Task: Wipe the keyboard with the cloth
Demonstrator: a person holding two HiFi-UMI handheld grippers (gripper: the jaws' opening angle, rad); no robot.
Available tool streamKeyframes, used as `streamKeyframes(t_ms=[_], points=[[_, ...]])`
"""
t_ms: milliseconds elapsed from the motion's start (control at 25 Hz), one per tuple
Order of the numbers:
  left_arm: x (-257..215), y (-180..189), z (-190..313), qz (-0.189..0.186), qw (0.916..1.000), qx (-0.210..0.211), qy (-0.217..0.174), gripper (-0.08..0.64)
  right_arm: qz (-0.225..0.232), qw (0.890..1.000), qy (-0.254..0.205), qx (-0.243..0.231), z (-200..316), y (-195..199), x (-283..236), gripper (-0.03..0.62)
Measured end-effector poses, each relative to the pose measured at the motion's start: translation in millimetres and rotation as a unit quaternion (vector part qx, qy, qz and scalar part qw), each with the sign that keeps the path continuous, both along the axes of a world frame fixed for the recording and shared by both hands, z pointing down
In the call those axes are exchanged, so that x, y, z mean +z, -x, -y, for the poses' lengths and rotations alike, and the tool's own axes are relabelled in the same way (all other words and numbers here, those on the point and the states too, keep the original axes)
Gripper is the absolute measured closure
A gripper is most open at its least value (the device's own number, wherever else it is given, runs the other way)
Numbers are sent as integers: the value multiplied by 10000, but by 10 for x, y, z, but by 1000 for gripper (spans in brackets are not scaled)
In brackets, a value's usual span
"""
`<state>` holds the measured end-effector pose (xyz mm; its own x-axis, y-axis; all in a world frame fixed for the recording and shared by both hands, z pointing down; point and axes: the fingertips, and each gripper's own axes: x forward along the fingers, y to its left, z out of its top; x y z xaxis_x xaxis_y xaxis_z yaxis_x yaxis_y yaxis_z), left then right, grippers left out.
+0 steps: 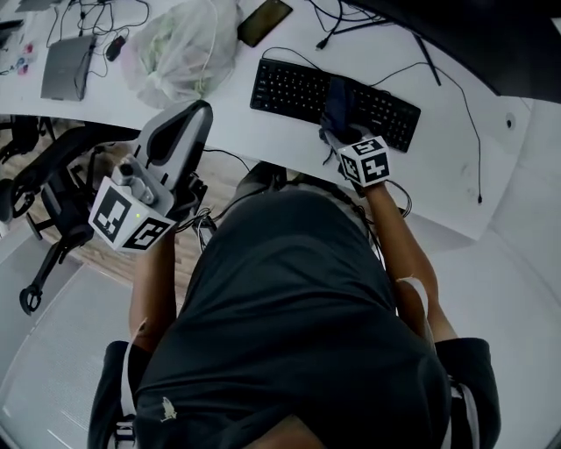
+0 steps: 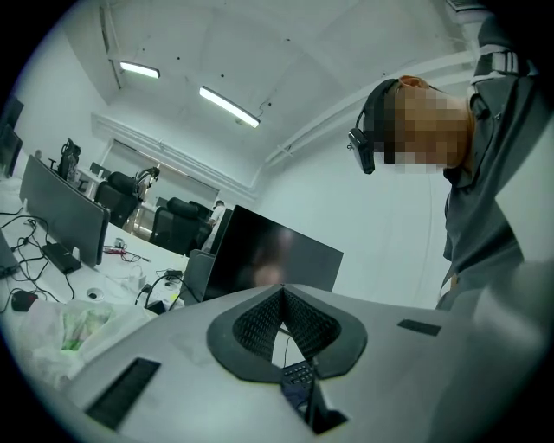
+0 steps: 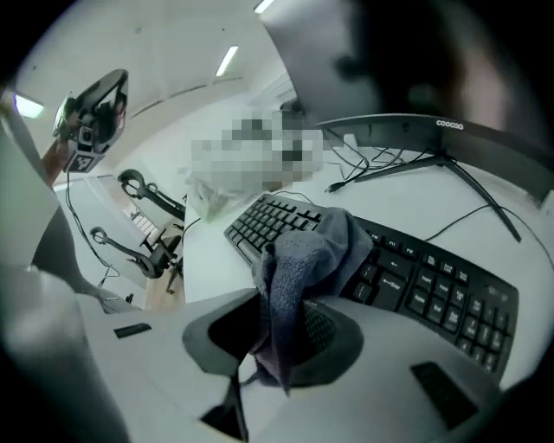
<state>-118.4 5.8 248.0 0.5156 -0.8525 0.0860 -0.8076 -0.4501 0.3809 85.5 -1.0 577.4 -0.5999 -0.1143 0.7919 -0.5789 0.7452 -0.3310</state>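
The black keyboard (image 1: 294,88) lies on the white desk (image 1: 237,131); in the right gripper view its keys (image 3: 433,285) spread to the right. A dark blue-grey cloth (image 1: 340,98) rests bunched on the keyboard's middle. My right gripper (image 1: 337,130) is shut on the cloth (image 3: 299,268), which hangs between its jaws (image 3: 290,324) just over the keys. My left gripper (image 1: 198,112) is held off the desk's near edge, to the left, away from the keyboard. Its jaws (image 2: 282,292) are shut with nothing between them.
A crumpled plastic bag (image 1: 180,48), a phone (image 1: 264,21) and a grey flat box (image 1: 67,66) lie on the desk's left part. Cables (image 1: 465,114) run right of the keyboard. A monitor on its stand (image 3: 415,130) rises behind it. An office chair (image 1: 44,188) stands at left.
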Motion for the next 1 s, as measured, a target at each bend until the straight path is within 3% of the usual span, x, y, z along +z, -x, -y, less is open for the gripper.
streamKeyframes(t_ms=[80,160,240,360,440,520,680,760,840,1000], points=[[32,66,-28,-14,10000,-26,55,555,-8,9998,-184,9,223,32,-17,508],[40,97,-22,2,10000,1,59,555,2,9975,-620,331,752,18,-86,508],[23,102,-18,24,10000,46,21,555,-74,9953,-699,665,1081,-17,-92,508],[-10,140,-67,20,10000,43,-15,555,1,9972,-228,713,611,72,-3,508],[2,201,-88,-24,10000,6,-8,555,93,9994,-29,334,104,202,4,508],[40,268,-114,-45,10000,-21,23,555,74,10000,40,31,-51,280,24,508],[84,331,-163,-26,10000,-16,45,555,163,9949,-804,581,827,276,-86,508],[73,335,-179,12,10000,17,9,555,34,9938,-808,757,1074,289,-46,508],[45,366,-209,44,10000,15,-26,555,32,9960,-455,767,804,362,15,508],[34,578,-246,-29,9999,-148,-45,555,37,9999,88,93,-144,551,99,508]])
